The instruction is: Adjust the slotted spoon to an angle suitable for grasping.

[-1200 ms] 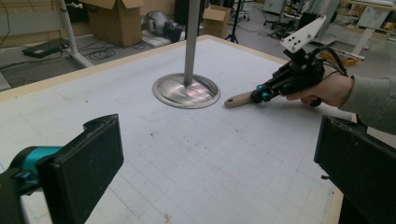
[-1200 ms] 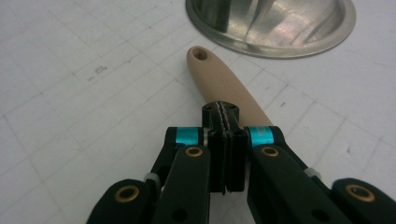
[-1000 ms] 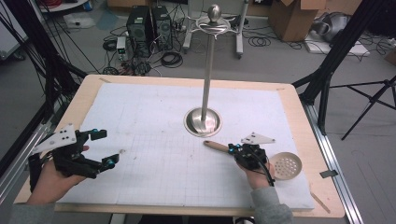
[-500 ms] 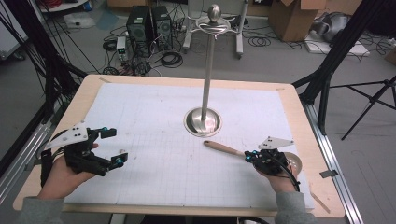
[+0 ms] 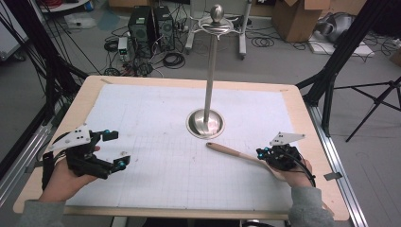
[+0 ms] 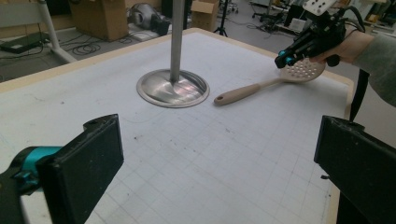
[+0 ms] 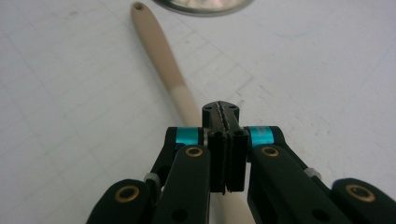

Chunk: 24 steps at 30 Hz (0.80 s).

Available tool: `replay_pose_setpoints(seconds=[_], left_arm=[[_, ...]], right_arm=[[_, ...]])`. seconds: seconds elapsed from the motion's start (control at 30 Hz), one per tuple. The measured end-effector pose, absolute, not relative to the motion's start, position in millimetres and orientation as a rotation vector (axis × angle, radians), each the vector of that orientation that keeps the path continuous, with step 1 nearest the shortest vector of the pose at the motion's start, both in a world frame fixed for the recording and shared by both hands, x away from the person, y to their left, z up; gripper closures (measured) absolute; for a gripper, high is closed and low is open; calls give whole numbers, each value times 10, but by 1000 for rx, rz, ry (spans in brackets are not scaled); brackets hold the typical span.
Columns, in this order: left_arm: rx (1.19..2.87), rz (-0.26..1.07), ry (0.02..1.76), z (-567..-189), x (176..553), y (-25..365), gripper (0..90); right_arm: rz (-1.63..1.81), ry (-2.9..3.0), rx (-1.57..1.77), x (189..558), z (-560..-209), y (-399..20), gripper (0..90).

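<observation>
The right gripper (image 5: pixel 265 152), jaws clenched empty, hovers over the slotted spoon (image 6: pixel 261 87) beside the stand's round base (image 5: pixel 205 124), while the left gripper (image 5: pixel 116 150) gapes open.

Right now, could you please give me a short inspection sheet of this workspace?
Surface: wooden table under a white grid sheet.
Job's things: slotted spoon lying flat, handle toward the metal stand.
Clutter: nothing seen.
Grippers: left gripper open, holding nothing; right gripper shut above the spoon's neck.
Cables: one trails from the right gripper.
Surroundings: computer towers, floor cables, cardboard boxes, tripods.
</observation>
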<state>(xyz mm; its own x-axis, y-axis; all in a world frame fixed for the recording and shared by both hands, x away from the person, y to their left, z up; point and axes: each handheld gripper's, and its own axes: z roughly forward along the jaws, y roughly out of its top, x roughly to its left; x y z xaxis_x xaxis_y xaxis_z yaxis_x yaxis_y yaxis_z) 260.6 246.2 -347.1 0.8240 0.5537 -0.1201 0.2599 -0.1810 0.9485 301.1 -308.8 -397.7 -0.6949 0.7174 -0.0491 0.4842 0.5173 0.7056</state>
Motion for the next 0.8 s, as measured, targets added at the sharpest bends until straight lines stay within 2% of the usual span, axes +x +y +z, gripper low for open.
replay_pose_setpoints(seconds=[0.33,0.8], left_arm=[[1759,291,620,-3451,2574,2466,18],[1761,292,632,-3473,2588,2487,17]], right_arm=[[843,2499,1085,3157,-4063,-3128,900],[706,2566,1101,3173,-4141,-3065,900]])
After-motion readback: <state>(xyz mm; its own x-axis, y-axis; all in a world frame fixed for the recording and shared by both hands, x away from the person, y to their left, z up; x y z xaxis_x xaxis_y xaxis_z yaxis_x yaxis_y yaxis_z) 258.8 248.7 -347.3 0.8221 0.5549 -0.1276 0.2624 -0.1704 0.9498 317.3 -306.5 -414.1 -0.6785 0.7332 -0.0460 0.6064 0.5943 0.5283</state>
